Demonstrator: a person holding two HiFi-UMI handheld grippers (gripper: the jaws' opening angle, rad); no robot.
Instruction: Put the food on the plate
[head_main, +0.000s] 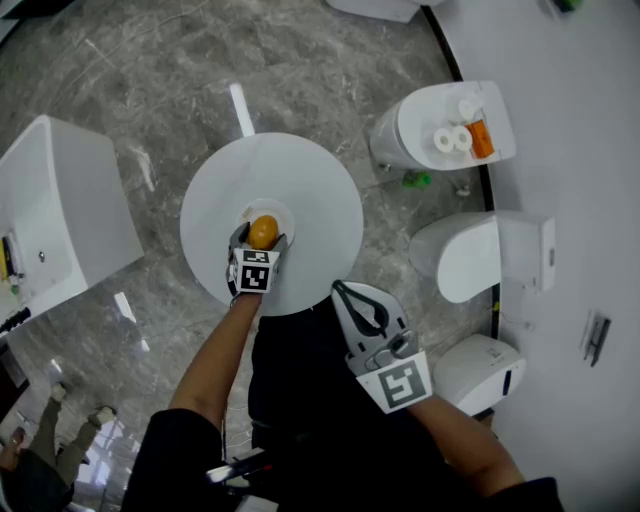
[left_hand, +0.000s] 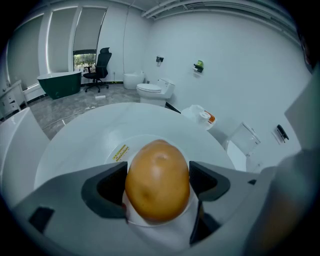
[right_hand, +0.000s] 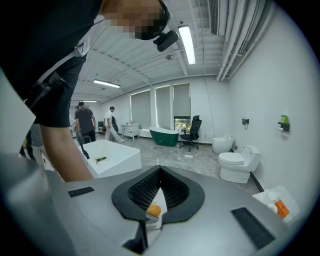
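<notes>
A round yellow-orange piece of food (head_main: 263, 232) lies on a small white plate (head_main: 284, 214) in the middle of a round white table (head_main: 320, 195). My left gripper (head_main: 262, 240) reaches down over the plate, with one jaw on each side of the food. In the left gripper view the food (left_hand: 157, 180) fills the gap between the dark pads (left_hand: 102, 192), resting on the plate (left_hand: 107, 150); the jaws stand wide and open. My right gripper (head_main: 342, 289) hovers at the table's near edge, shut and holding nothing. Through its jaws the food (right_hand: 154, 210) shows small.
Two white toilets (head_main: 445, 125) (head_main: 480, 255) stand against the wall at the right, one with paper rolls and an orange bottle (head_main: 481, 138) on top. A white basin unit (head_main: 55, 215) stands at the left. People walk far back (right_hand: 85, 122).
</notes>
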